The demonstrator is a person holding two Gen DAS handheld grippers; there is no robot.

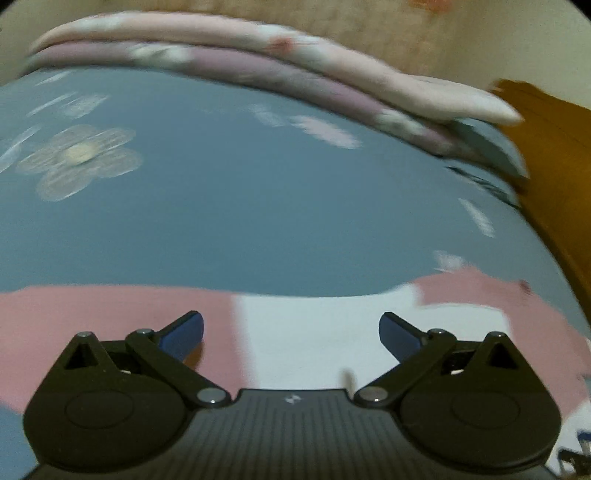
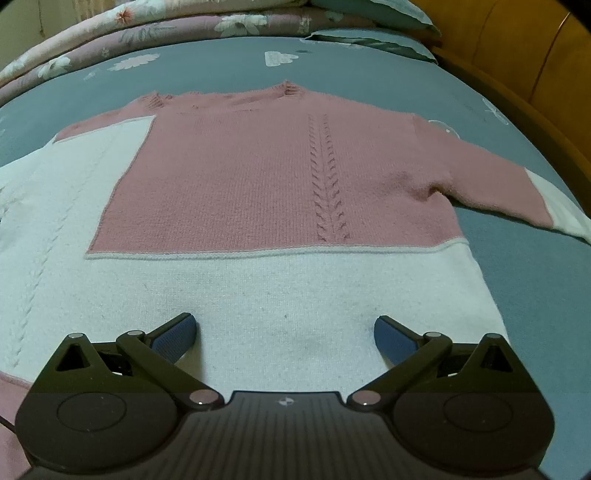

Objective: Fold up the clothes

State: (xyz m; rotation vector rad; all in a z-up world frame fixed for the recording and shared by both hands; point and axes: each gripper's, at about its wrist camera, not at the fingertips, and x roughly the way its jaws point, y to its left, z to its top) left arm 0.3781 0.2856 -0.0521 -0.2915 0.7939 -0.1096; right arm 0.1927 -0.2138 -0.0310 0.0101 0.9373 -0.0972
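Note:
A pink and white knitted sweater (image 2: 258,184) lies flat on the blue bed, neckline at the far side and white hem band nearest me. Its right sleeve stretches out to a white cuff (image 2: 561,214); the left sleeve lies folded over the body as a white panel (image 2: 85,177). My right gripper (image 2: 284,338) hovers open over the white hem band with nothing between its fingers. In the blurred left wrist view, my left gripper (image 1: 291,334) is open over a pink and white part of the sweater (image 1: 306,332), holding nothing.
The blue floral bedsheet (image 2: 498,266) spreads around the sweater. Folded pink and mauve floral quilts (image 2: 147,26) are stacked along the far side, with blue pillows (image 2: 373,40) beside them. A wooden headboard (image 2: 517,66) runs along the right edge.

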